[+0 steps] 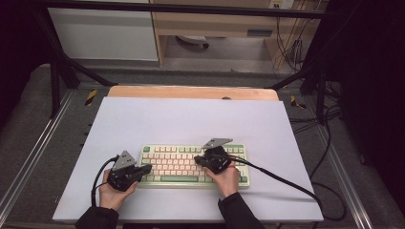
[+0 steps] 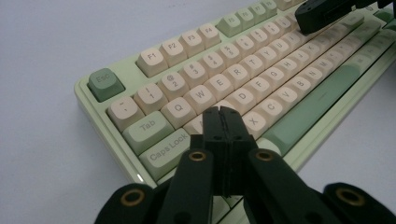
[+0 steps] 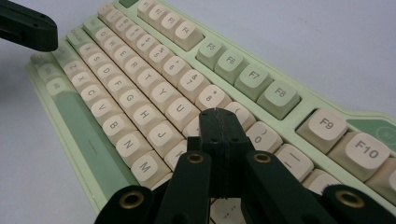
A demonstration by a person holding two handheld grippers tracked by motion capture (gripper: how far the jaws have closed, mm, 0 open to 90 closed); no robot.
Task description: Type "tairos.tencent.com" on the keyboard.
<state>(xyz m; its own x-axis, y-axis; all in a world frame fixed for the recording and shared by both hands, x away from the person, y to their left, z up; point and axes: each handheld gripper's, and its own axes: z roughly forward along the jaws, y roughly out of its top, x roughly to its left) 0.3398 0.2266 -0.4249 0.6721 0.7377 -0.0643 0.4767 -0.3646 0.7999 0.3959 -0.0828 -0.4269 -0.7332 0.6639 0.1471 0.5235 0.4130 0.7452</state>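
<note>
Pale lavender matting [image 1: 157,119] covers the table, and the keyboard [image 1: 172,164] lies near its front edge, squarely in front of the person. Both grippers work as pointed styluses: each pair of jaws is pressed fully together with nothing between, giving one narrow tip, probably for pressing single keys. The left gripper [image 2: 221,114] hovers over the home row, with Caps Lock [image 2: 169,150] just left of its tip and the space bar [image 2: 317,100] to the right. The right gripper [image 3: 218,116] sits among the right-hand letters, J [image 3: 162,136] just left of the tip. Bare mat lies beyond every keyboard edge, so either hand could withdraw freely.
</note>
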